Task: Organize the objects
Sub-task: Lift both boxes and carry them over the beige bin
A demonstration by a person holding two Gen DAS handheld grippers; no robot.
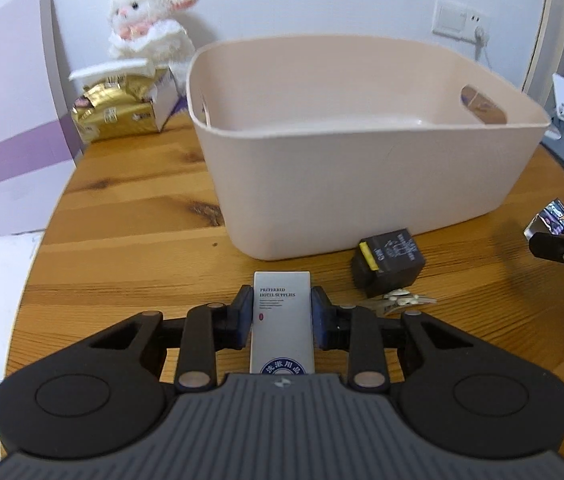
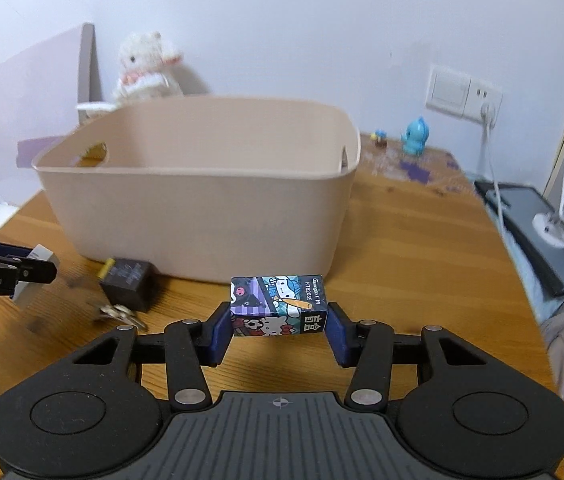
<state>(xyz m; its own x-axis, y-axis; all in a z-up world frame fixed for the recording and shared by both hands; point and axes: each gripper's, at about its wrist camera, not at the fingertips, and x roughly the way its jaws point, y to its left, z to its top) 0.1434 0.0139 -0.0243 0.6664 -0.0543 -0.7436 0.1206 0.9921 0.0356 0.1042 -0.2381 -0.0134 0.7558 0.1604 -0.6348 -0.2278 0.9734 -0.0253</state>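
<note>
Both grippers grip small boxes above the wooden table, near side of the bin.

The left gripper (image 1: 282, 312) clamps a white hotel-supplies box (image 1: 282, 324); the right gripper (image 2: 279, 328) clamps a cartoon-printed box (image 2: 279, 306). On the table (image 1: 130, 248) between them sit a black relay (image 1: 388, 262) and some keys (image 1: 396, 302), just before the empty beige bin (image 1: 362, 184). Farther left stand a gold packet (image 1: 116, 114) and a plush lamb (image 1: 150, 20).

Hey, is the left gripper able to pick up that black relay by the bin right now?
Probably not yet. The left gripper is already shut on the white hotel supplies box, so its fingers are occupied. The black relay itself lies uncovered on the table in front of the bin.
</note>
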